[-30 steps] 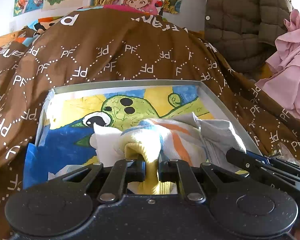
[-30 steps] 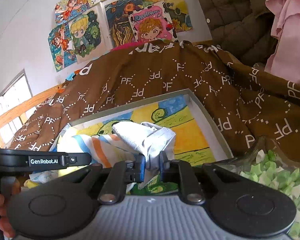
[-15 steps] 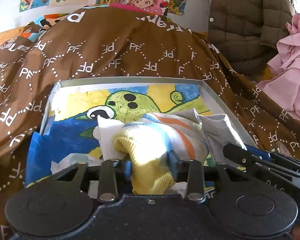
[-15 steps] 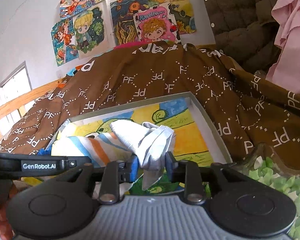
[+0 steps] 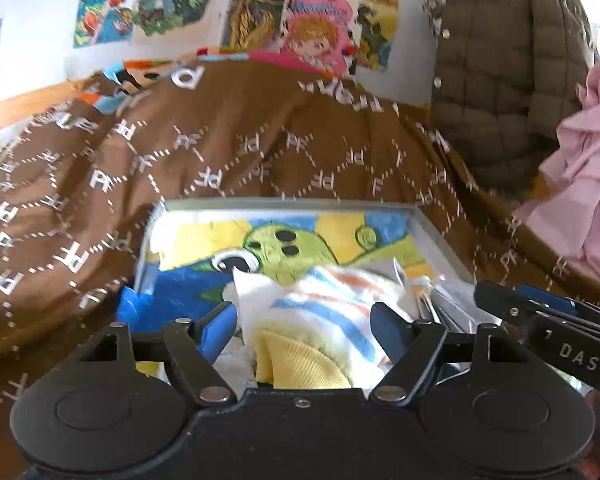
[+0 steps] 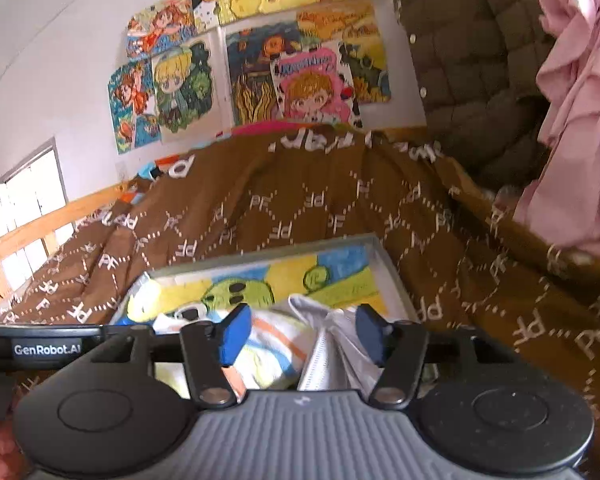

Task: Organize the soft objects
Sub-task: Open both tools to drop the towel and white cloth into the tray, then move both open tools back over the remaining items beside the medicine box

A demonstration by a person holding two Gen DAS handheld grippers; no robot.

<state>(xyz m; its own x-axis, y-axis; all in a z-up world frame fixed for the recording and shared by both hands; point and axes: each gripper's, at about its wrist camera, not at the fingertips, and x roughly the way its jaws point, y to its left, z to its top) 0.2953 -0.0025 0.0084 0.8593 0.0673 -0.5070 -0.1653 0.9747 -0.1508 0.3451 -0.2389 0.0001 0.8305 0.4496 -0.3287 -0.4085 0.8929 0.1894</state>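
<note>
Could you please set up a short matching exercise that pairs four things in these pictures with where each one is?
Things:
1. striped towel
2. grey cloth
3. pink garment
4. cartoon drawings

Places:
A. taped on the wall
B. between the fingers of the left claw, in the box
C. hanging at the right edge, beside the quilted jacket
D. between the fingers of the right claw, in the box

Pairs: 1-B, 2-D, 3-C, 4-A

one tray [image 5: 440,236], two grippers [image 5: 304,328] (perhaps three cloths [image 5: 324,304])
</note>
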